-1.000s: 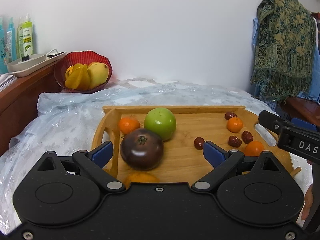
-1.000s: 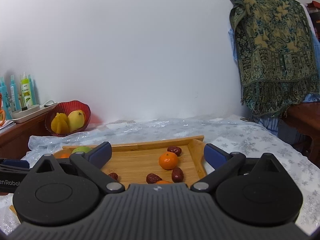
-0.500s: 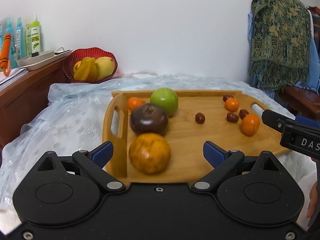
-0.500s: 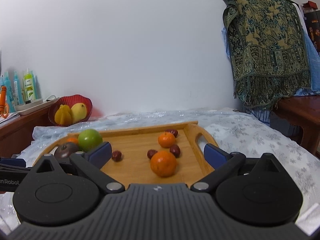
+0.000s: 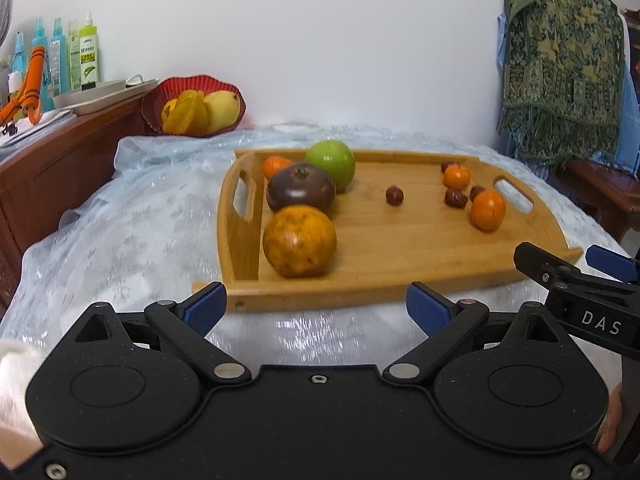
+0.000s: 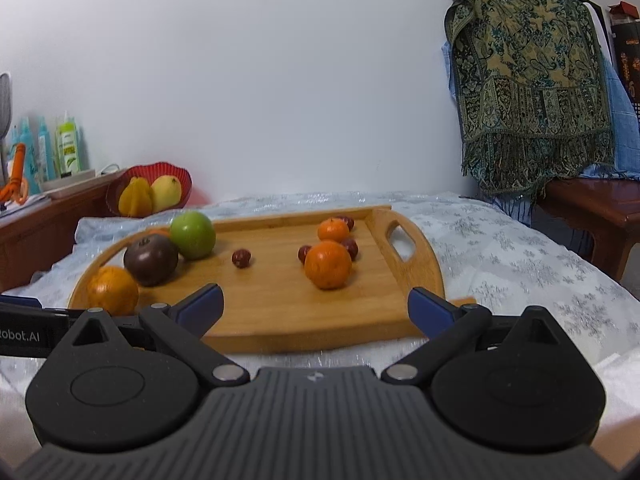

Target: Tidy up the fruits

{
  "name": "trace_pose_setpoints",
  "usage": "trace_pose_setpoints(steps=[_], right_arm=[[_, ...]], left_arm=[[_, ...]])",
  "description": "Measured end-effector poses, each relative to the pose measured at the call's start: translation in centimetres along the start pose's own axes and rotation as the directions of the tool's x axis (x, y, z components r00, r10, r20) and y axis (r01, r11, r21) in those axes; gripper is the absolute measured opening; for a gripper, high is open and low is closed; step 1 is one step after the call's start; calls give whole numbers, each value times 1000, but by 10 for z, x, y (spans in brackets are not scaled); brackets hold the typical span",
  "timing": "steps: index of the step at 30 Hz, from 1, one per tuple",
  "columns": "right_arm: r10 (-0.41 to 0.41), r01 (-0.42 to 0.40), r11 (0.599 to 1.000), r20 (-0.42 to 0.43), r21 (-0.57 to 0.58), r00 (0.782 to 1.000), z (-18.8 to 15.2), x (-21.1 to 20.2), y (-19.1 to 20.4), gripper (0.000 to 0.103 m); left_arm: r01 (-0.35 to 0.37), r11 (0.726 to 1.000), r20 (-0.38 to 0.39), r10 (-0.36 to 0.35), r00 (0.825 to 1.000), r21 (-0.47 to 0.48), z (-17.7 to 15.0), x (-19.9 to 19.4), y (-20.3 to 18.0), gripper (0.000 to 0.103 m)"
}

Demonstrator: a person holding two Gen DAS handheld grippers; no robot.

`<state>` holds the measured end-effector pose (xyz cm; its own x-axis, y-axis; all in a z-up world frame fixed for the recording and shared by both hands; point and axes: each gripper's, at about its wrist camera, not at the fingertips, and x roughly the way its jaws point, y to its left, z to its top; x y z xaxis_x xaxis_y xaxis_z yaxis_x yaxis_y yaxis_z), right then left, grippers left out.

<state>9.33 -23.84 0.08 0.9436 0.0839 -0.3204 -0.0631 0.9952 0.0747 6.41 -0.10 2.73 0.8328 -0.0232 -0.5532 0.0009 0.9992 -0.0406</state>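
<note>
A wooden tray [image 5: 400, 256] [image 6: 280, 312] lies on the cloth-covered table. At its left end sit a large orange [image 5: 299, 241] [image 6: 112, 290], a dark purple tomato [image 5: 301, 193] [image 6: 151, 259], a green apple [image 5: 331, 164] [image 6: 193, 235] and a small tangerine [image 5: 275, 166]. Toward the right are two more tangerines [image 5: 487, 210] [image 6: 328, 264] and several red dates [image 5: 394, 195] [image 6: 241, 258]. My left gripper [image 5: 316, 306] is open, just short of the tray's near edge. My right gripper [image 6: 316, 306] is open over the tray's near right part. Neither holds anything.
A red bowl [image 5: 188, 106] [image 6: 150, 190] with yellow fruit stands at the back left. A wooden sideboard [image 5: 48, 152] with bottles [image 5: 86, 54] and a dish runs along the left. A patterned cloth [image 6: 528, 76] hangs at the right over a wooden stand.
Both grippers have pulled back from the tray and risen; the fruit now looks smaller and the tray's near edge shows. No fruit has moved.
</note>
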Motion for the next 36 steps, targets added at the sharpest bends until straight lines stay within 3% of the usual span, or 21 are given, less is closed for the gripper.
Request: trace_pose_setpoints(steps=[22, 36], right_arm=[[-61, 54, 997, -125, -61, 990, -33, 12, -8, 103], [-66, 50, 994, -162, -99, 985, -37, 25, -3, 103]], left_arm=[[-44, 999, -126, 44, 991, -2, -28, 26, -4, 97], [-59, 998, -117, 59, 991, 4, -30, 37, -5, 103]])
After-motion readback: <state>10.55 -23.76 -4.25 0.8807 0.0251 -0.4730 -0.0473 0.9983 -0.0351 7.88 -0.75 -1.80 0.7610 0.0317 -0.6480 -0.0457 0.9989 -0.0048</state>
